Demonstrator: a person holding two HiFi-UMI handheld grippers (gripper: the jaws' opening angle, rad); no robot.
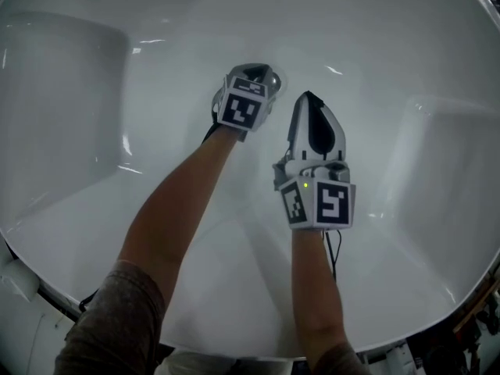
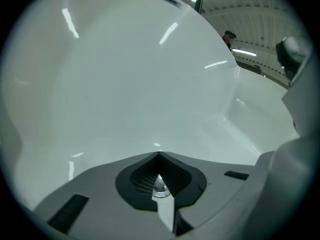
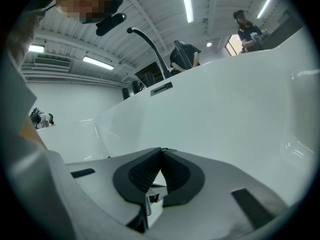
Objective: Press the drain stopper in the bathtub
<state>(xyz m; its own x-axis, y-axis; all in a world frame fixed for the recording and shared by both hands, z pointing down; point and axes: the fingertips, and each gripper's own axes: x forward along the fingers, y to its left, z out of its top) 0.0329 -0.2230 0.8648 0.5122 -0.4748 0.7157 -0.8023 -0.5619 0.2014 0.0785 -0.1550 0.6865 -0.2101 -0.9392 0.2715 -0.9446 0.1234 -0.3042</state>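
Drain stopper mostly hidden under left hand-held gripper

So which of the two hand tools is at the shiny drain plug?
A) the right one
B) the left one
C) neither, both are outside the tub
B: the left gripper sits right over the drain stopper, while the right gripper is off to its side.
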